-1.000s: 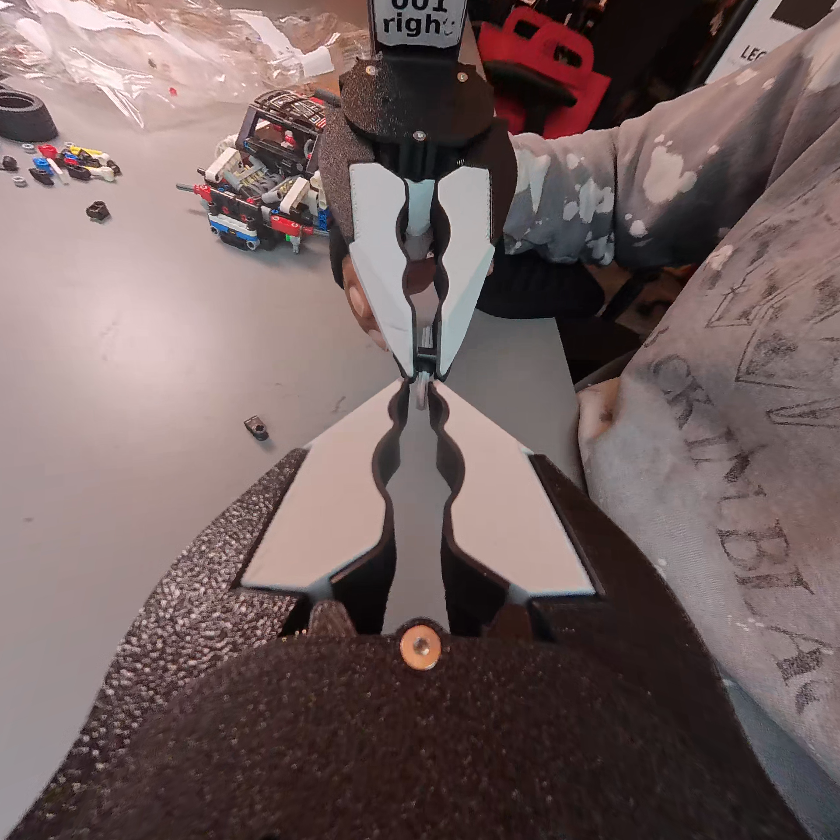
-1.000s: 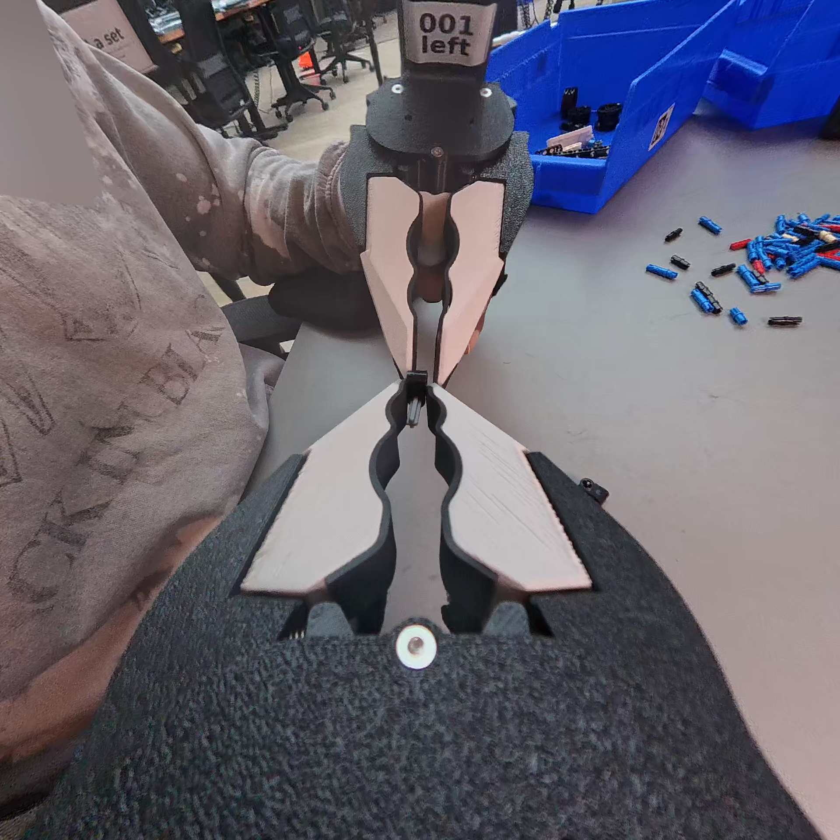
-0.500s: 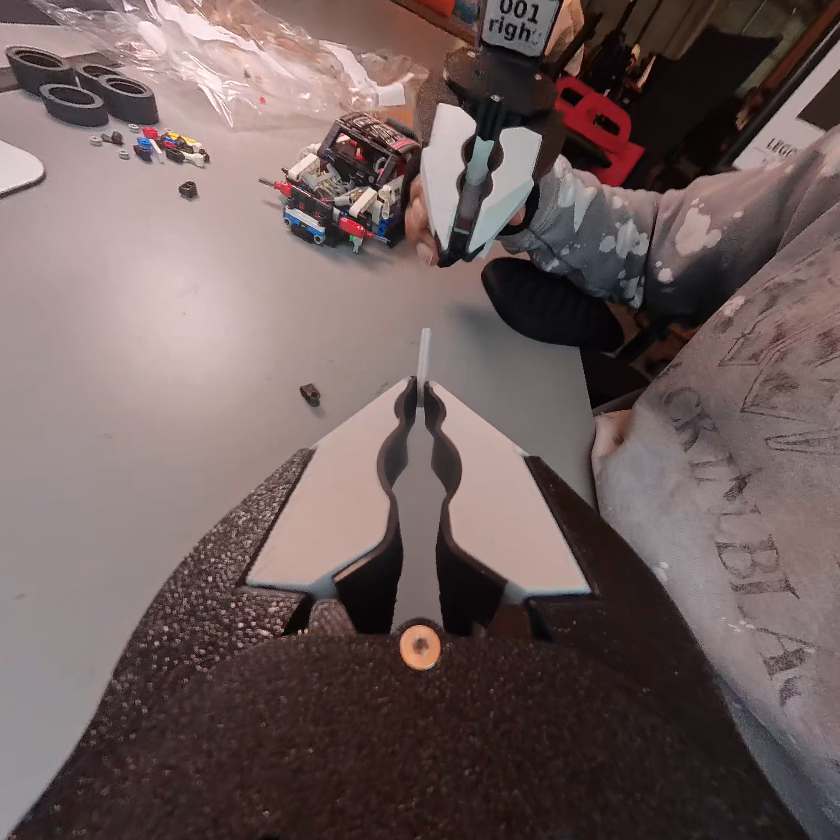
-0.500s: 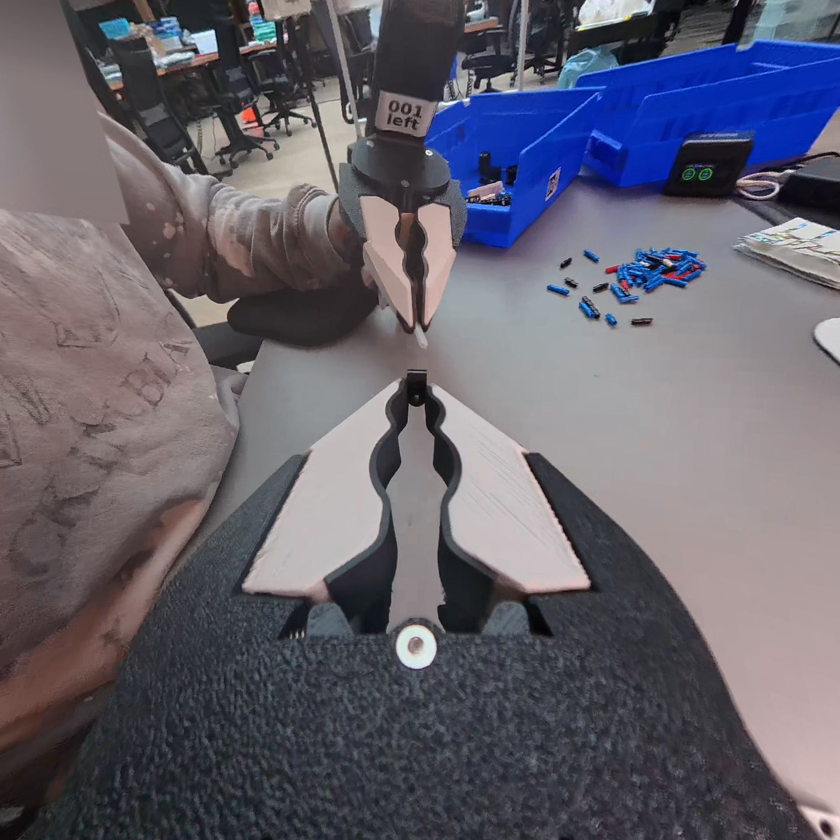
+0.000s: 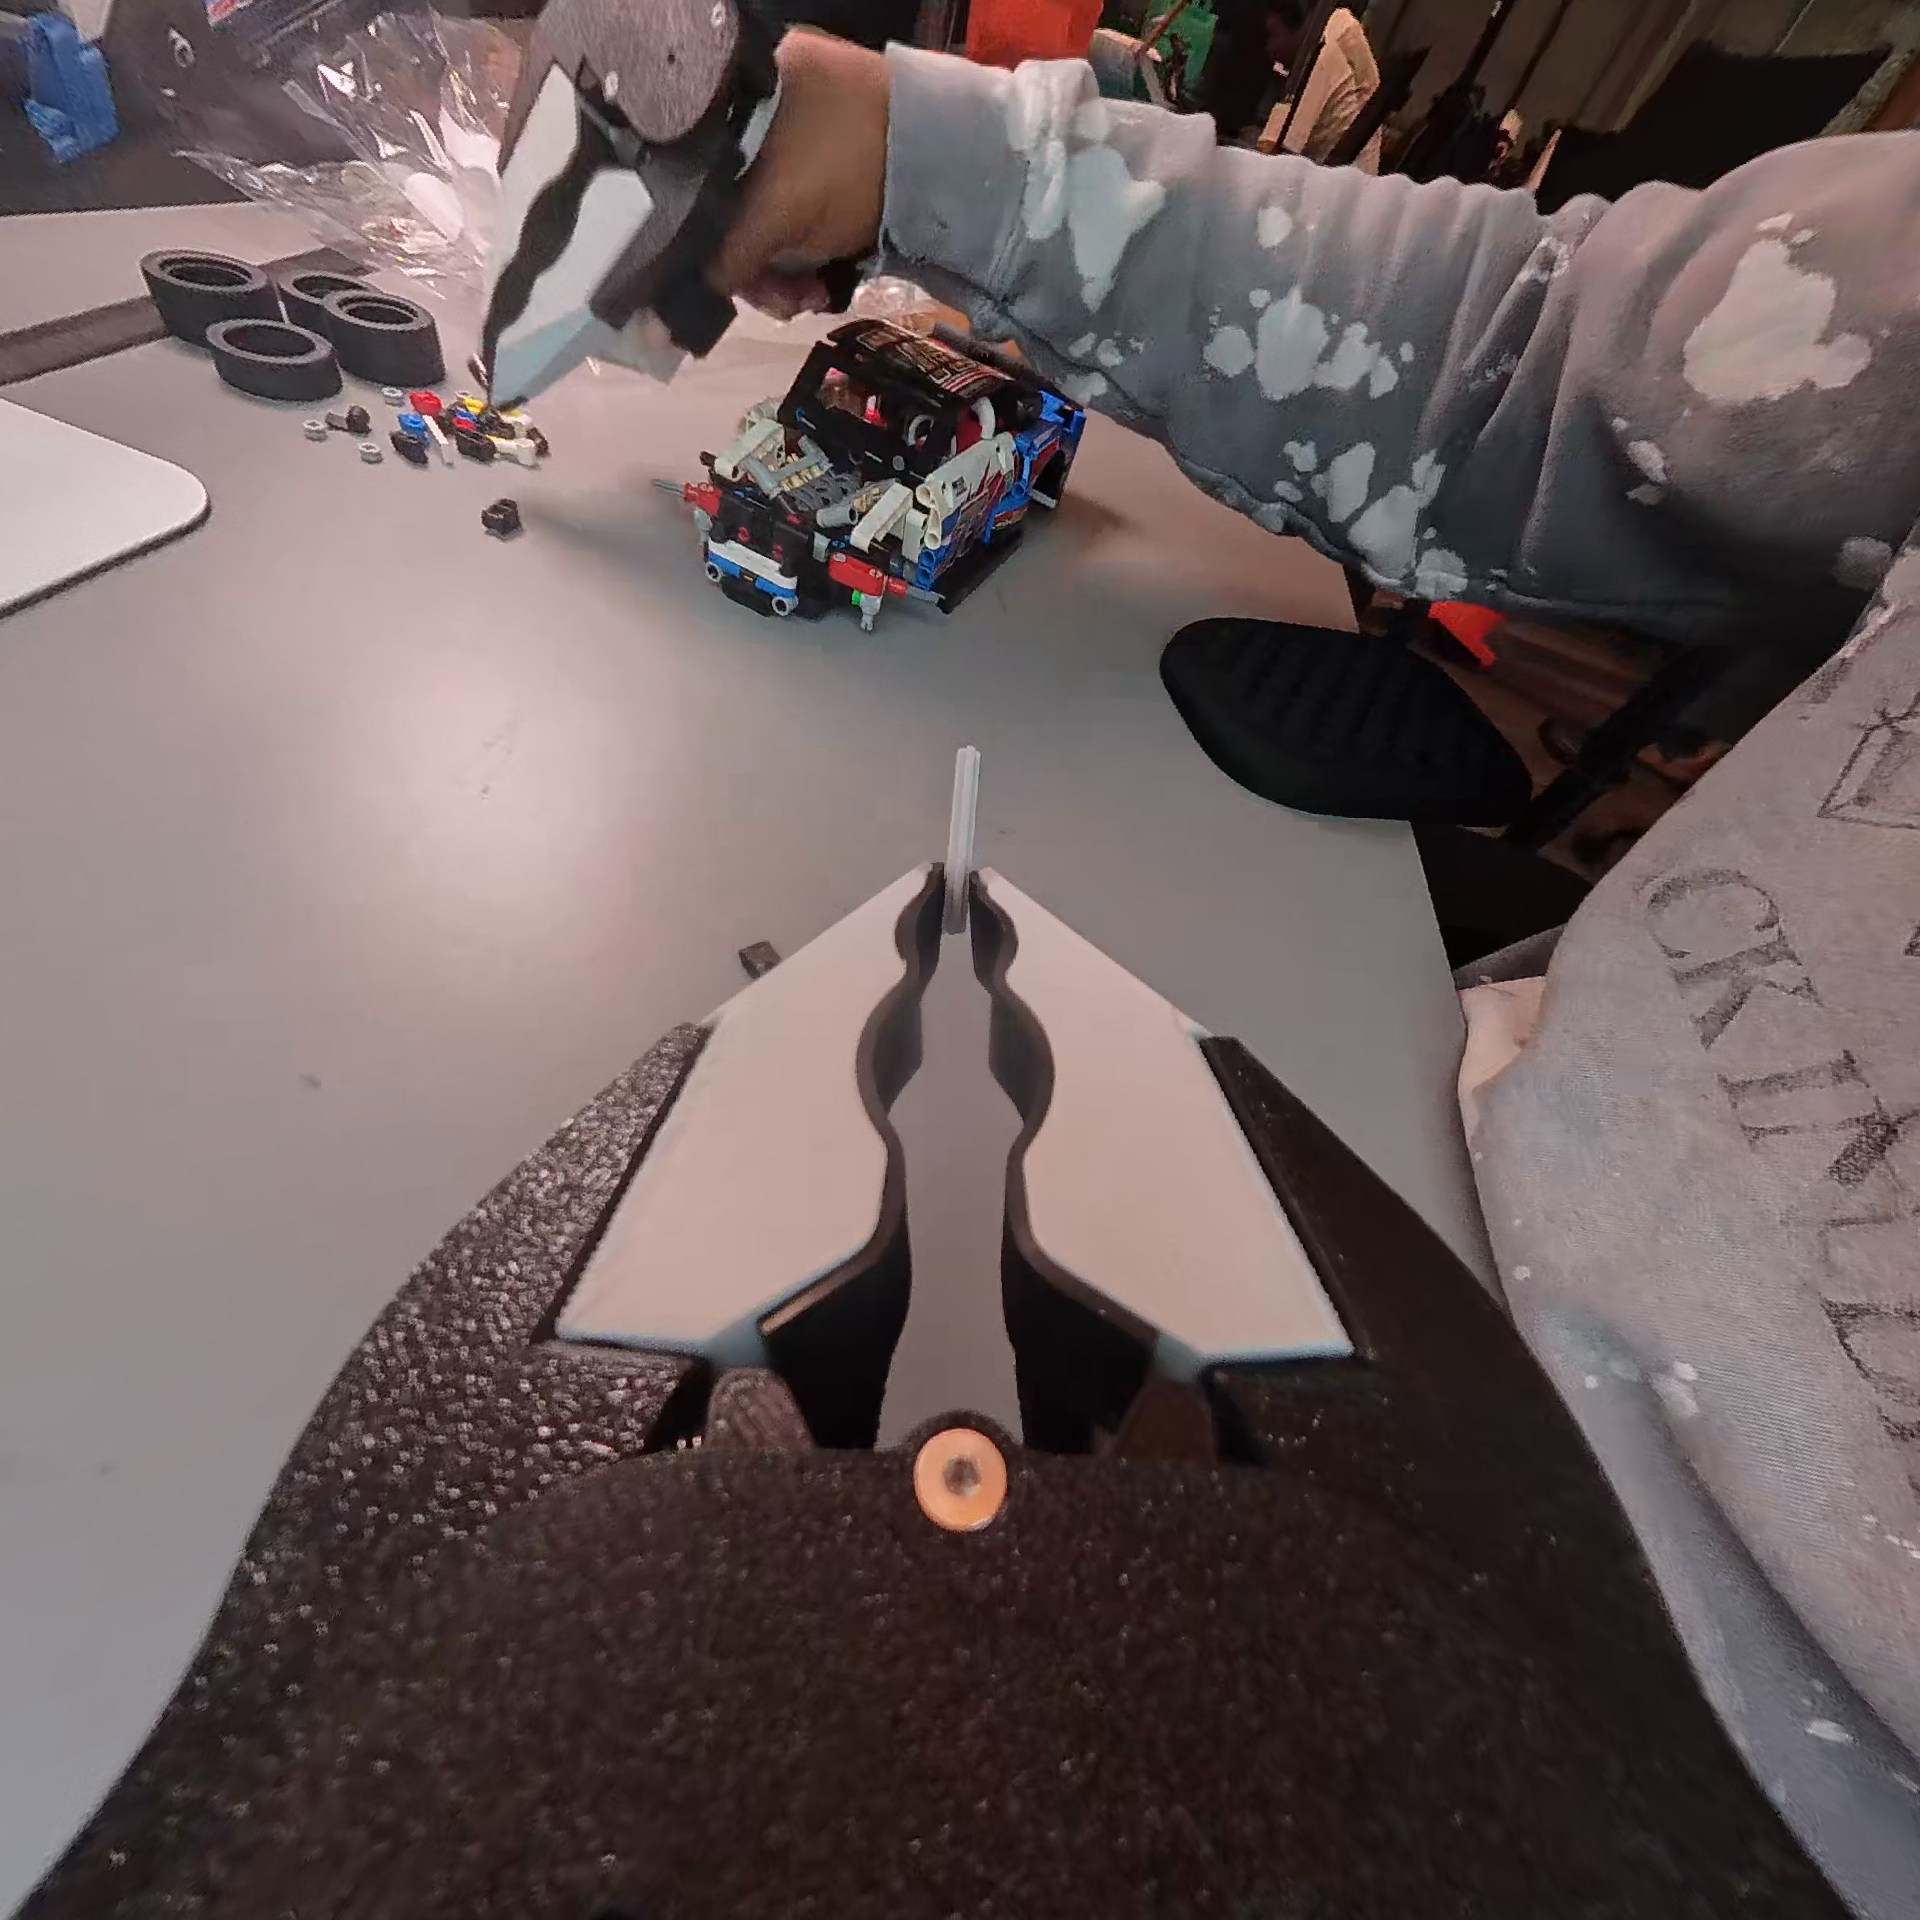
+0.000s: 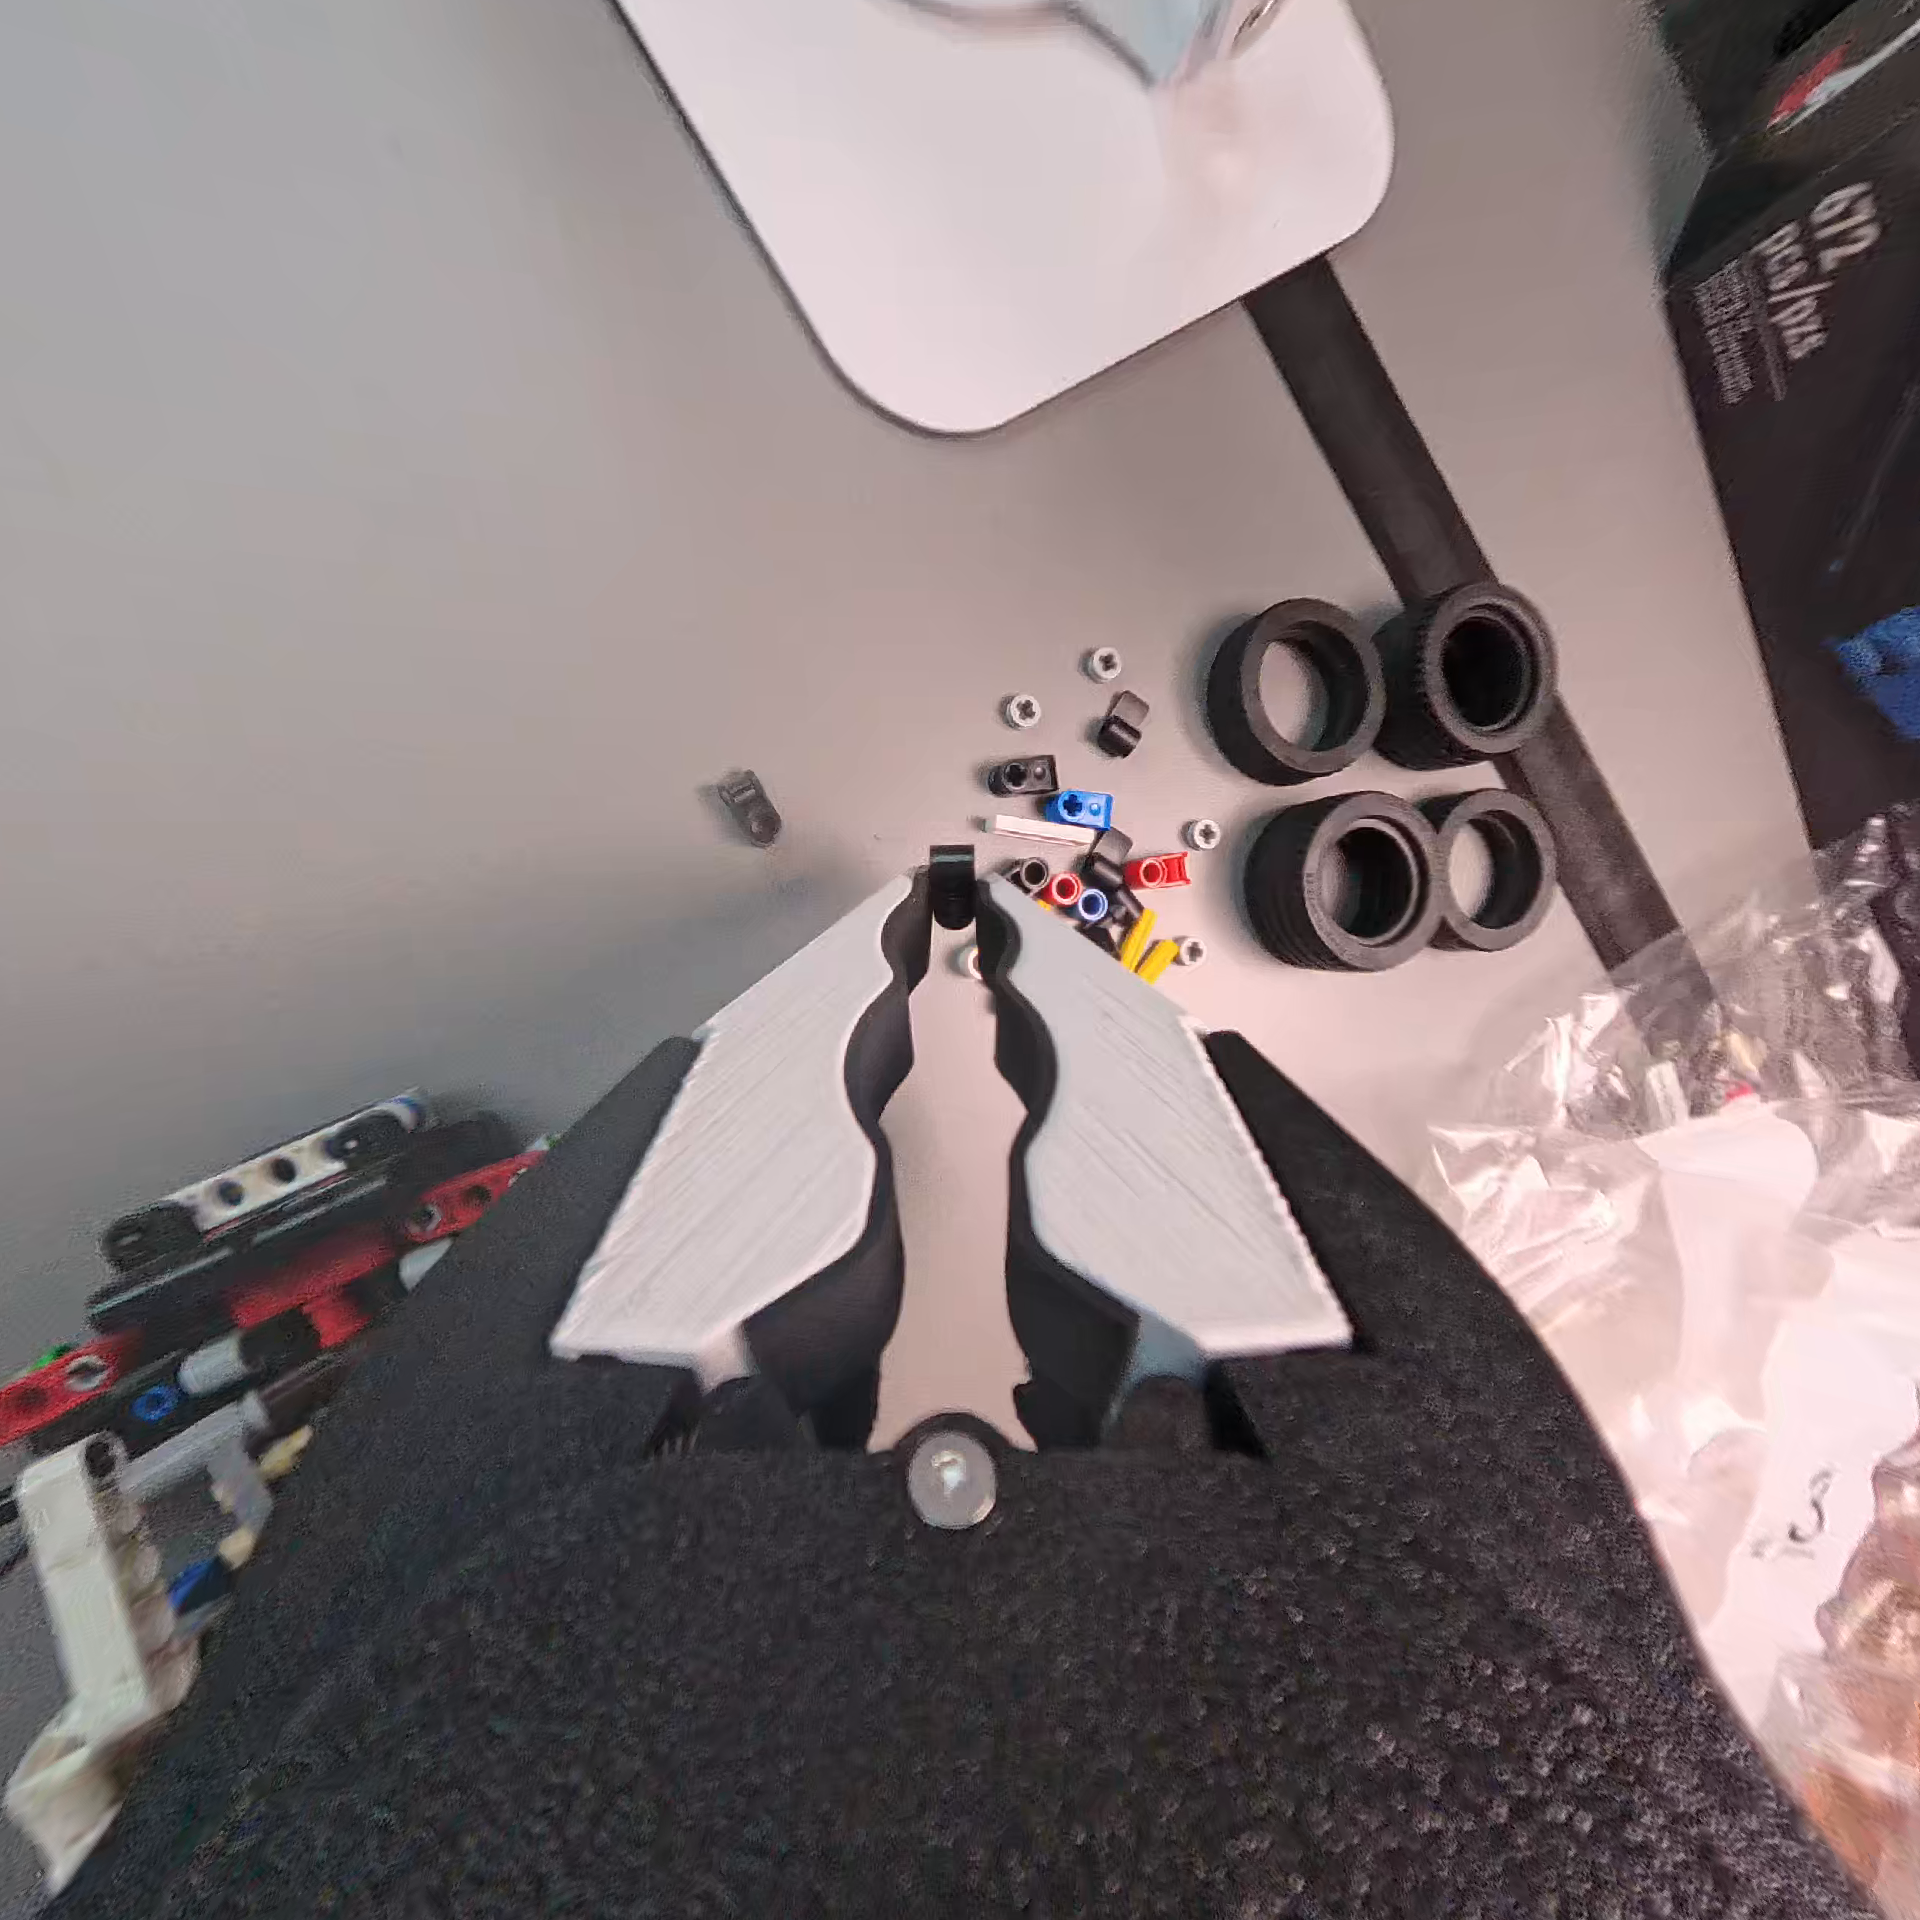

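Observation:
My left gripper [image 5: 958, 883] is shut on a thin light-grey axle rod [image 5: 963, 821] that sticks out past its tips, above the grey table [image 5: 312, 779]. My right gripper [image 6: 951, 894] is shut on a small black connector piece [image 6: 950, 878] and hangs over a pile of small coloured parts [image 6: 1091, 873]. In the left wrist view the right gripper [image 5: 509, 379] points down at that pile [image 5: 468, 421]. A partly built toy car [image 5: 883, 478] stands on the table behind the left gripper and shows at the lower left of the right wrist view [image 6: 208, 1299].
Several black rubber tyres [image 6: 1382, 790] lie by the pile, also seen in the left wrist view [image 5: 291, 322]. A white flat pad [image 6: 1039, 187], a black box [image 6: 1829, 416] and clear plastic bags [image 6: 1662, 1195] surround them. A loose black piece [image 5: 502, 516] lies near the car. The person's sleeve [image 5: 1351, 343] reaches across. The left gripper's tips are roughly 35 cm from the right gripper's. It is some 15 cm from my right tips to the partly built toy car [image 5: 883, 478].
The two grippers, tip to tip a second ago, have parted. The left keeps the grey axle; the right has swung away with the black piece to above the parts pile.

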Demonstrator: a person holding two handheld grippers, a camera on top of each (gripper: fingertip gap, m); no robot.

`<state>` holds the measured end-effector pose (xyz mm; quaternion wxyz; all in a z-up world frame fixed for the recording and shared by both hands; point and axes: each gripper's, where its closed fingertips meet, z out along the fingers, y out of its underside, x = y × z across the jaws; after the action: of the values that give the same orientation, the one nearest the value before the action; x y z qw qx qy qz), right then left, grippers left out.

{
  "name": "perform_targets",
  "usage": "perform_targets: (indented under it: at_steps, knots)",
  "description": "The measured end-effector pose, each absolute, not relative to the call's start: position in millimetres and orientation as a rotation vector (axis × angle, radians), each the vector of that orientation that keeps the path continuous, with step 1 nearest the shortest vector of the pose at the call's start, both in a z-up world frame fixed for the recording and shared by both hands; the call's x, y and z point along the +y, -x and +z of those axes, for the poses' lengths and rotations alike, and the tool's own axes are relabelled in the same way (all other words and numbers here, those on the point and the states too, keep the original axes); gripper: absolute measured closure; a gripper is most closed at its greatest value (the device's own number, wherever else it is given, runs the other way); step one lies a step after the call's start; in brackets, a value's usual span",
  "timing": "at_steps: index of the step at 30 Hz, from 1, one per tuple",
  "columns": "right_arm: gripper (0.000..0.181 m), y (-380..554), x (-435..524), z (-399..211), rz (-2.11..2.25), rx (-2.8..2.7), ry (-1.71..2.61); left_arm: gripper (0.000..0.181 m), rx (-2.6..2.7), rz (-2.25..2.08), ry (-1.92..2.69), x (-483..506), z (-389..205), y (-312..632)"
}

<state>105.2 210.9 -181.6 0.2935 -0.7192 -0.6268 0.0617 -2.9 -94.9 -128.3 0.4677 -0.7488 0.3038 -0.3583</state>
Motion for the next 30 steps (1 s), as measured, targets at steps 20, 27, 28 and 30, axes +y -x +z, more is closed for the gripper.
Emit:
perform_targets:
  at_steps: [20, 27, 28, 30]
  knots:
    - [0.169, -85, 197, -205, 0.227, -1.856, 1.942, 0.178, 0.63, -0.847, 1.774, -91, -112, 24]
    - [0.167, -91, 234, -192, 0.084, -1.689, 1.944, 0.178, 0.626, -0.851, 1.812, -88, -120, 23]
    - [0.165, -84, 232, -189, 0.117, -1.674, 1.934, 0.178, 0.631, -0.849, 1.818, -88, -121, 23]
    - [0.163, -71, 228, -190, 0.169, -1.664, 1.922, 0.178, 0.639, -0.846, 1.826, -88, -123, 21]
